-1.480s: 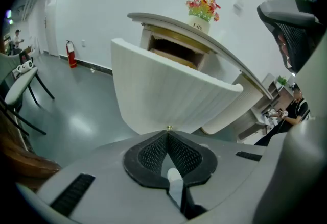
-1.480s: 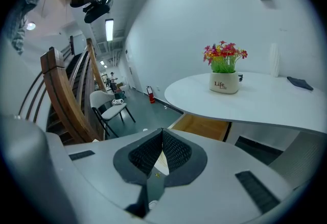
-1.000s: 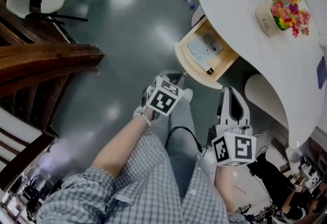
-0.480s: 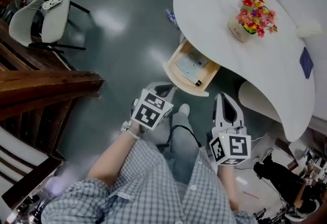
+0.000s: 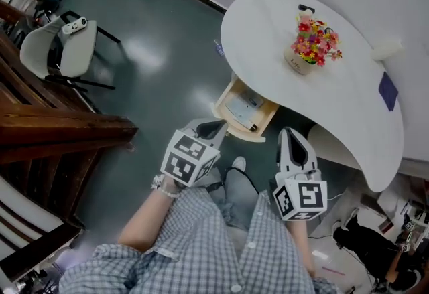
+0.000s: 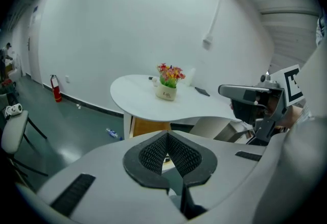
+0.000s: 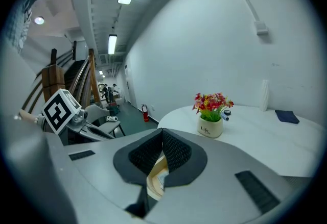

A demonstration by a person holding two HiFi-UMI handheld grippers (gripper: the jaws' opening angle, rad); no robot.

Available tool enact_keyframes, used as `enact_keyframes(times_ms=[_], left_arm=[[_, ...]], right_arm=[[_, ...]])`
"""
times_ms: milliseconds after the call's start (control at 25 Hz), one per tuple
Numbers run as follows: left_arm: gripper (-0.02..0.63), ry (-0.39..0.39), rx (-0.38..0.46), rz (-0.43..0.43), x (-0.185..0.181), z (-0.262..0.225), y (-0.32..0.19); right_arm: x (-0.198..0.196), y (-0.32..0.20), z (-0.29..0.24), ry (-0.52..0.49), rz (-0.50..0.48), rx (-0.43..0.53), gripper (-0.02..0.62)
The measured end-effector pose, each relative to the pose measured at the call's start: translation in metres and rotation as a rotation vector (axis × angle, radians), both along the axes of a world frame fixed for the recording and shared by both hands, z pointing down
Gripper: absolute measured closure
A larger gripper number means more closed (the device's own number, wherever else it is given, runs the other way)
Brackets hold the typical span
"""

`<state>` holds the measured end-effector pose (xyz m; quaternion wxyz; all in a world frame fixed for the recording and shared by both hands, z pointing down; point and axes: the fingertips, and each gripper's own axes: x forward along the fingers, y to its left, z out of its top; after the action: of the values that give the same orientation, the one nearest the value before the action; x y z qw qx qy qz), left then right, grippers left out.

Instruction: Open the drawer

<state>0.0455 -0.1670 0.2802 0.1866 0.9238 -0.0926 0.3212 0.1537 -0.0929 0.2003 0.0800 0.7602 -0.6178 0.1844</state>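
A light wooden drawer (image 5: pixel 242 112) stands pulled out from under the round white table (image 5: pixel 268 31), with papers and a dark thing inside. My left gripper (image 5: pixel 216 128) hovers just short of the drawer's front, apart from it, shut with nothing held. My right gripper (image 5: pixel 290 134) is held to the drawer's right, also shut and empty. In the left gripper view the closed pads (image 6: pixel 153 151) point toward the table (image 6: pixel 138 98) and the drawer (image 6: pixel 148 127). In the right gripper view the drawer (image 7: pixel 156 179) shows through the gap below the shut gripper (image 7: pixel 162 139).
A pot of flowers (image 5: pixel 308 45) and a dark blue flat thing (image 5: pixel 387 92) rest on the table. A white chair (image 5: pixel 64 51) and dark wooden stair rails (image 5: pixel 60 125) stand at the left. A bottle (image 5: pixel 219 48) lies on the floor. A rounded white seat (image 5: pixel 335 145) sits under the table.
Both grippers have risen, the left more than the right. The drawer and table now look smaller and farther from the head camera. The drawer stays open; both grippers stay shut.
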Motion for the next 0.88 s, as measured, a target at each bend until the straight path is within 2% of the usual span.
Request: enact_keyframes(times_ms=[240,480,600,880], left_arm=[[0.6,0.092,0.061,-0.017,0.011,-0.044,-0.009],[0.6,0.141,0.132,-0.026,0.018,-0.076,-0.015],[0.6,0.169,0.141,-0.045,0.02,-0.089,-0.018],[0.6,0.176,0.154,-0.02,0.025,-0.095,-0.015]], right_arm=[[0.007,-0.012,-0.022,0.047,-0.026,0.049,0.586],[0.014,-0.023,-0.044,0.082,-0.031,0.107,0.586],[0.015,-0.028,-0.052,0.095,-0.047,0.124,0.586],[0.013,-0.032,-0.055,0.104,-0.061,0.136,0.586]])
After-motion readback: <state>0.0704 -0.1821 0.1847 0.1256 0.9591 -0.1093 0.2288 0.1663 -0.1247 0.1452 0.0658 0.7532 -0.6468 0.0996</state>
